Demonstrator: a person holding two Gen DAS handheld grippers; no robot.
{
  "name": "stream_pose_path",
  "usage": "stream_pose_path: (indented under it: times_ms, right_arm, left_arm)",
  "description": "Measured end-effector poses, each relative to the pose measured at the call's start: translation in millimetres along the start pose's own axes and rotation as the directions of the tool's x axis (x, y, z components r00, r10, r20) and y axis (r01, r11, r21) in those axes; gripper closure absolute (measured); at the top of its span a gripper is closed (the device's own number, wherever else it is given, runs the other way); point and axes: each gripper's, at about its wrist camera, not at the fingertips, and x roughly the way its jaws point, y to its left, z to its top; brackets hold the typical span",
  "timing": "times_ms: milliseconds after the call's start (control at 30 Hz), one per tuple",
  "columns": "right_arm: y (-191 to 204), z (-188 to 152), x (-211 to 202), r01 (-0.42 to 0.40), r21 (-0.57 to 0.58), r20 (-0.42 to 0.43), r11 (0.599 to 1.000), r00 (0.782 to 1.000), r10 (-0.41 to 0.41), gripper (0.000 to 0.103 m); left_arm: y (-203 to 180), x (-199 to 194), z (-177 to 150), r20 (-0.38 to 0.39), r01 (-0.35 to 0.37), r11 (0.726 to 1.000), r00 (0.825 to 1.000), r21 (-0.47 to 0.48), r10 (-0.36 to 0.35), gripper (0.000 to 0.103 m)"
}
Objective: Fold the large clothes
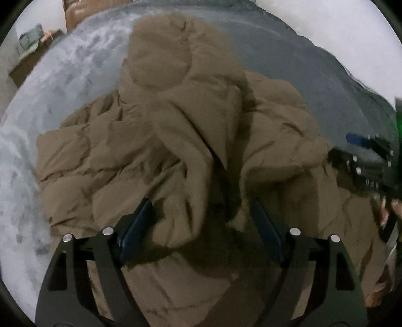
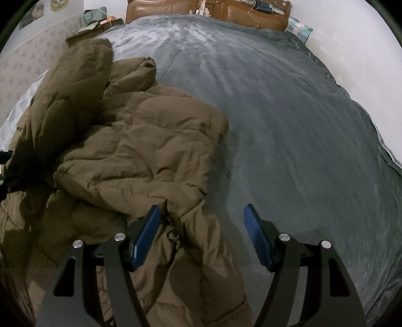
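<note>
A large brown quilted coat (image 1: pixel 155 140) lies crumpled on a grey bedspread (image 1: pixel 75 63). My left gripper (image 1: pixel 201 203) hovers close above the coat's middle. It is open, and a raised fold of coat sits between its blue pads without being pinched. In the right wrist view the coat (image 2: pixel 140 151) fills the left half. My right gripper (image 2: pixel 201 208) is open above the coat's near right edge, its left finger over fabric and its right finger over bare bedspread (image 2: pixel 289 125). The right gripper (image 1: pixel 364 161) also shows at the right edge of the left wrist view, with a hand (image 1: pixel 387 213) behind it.
A wooden headboard (image 2: pixel 226 10) stands at the far end of the bed. A bedside table (image 2: pixel 95 25) with bags and clutter is at the far left. A checked pillow (image 2: pixel 299 26) lies at the far right corner. White wall borders the bed's right side.
</note>
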Motion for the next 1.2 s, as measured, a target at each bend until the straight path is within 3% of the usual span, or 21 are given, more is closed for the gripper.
stream_pose_path:
  times_ms: [67,233,433,533,700,800,933,1067,1200]
  right_arm:
    - [0.0,-0.5,-0.7,0.003,0.001,0.000,1.000,1.000,-0.003,0.034]
    - [1.4,-0.4,-4.7,-0.003,-0.003,0.010,1.000,1.000,0.003,0.034]
    - [11.5,-1.6,-5.8,-0.013,-0.013,0.012,1.000,1.000,0.013,0.034]
    - [16.9,-4.2,-6.5,-0.013,-0.029,0.012,0.999,1.000,0.014,0.034]
    - [13.6,-5.8,-1.5,0.000,-0.039,-0.001,0.999,1.000,0.000,0.034]
    - [4.5,-4.5,1.8,0.004,-0.017,-0.007,1.000,1.000,-0.004,0.034]
    - [-2.1,-3.4,3.4,0.010,-0.007,-0.005,1.000,1.000,-0.010,0.034]
    - [-8.1,-3.5,6.9,0.015,-0.008,-0.009,1.000,1.000,-0.016,0.034]
    - [-9.9,1.2,12.6,0.000,0.012,-0.014,1.000,1.000,0.001,0.034]
  left_arm:
    - [-2.1,3.7,-2.2,0.009,-0.018,1.000,1.000,0.005,0.018,0.022]
    - [24.3,-34.1,-20.0,0.047,-0.068,0.998,0.997,-0.014,0.068,0.022]
    - [85.7,-45.8,-18.8,0.015,-0.089,0.984,0.996,-0.153,0.092,0.022]
    - [109.6,-36.3,-1.4,-0.019,-0.036,0.974,0.999,-0.226,0.033,0.022]
    - [97.6,-10.3,46.2,-0.039,-0.039,0.966,0.999,-0.256,0.030,0.023]
    - [96.0,1.1,61.8,-0.054,-0.060,0.961,0.997,-0.270,0.047,0.023]
    - [100.3,6.9,75.6,-0.051,-0.035,0.957,0.998,-0.288,0.021,0.024]
    - [129.5,-6.9,83.7,0.022,0.099,0.913,0.995,-0.396,-0.098,0.022]
    - [122.7,12.5,94.3,-0.039,0.038,0.929,0.998,-0.368,-0.057,0.022]
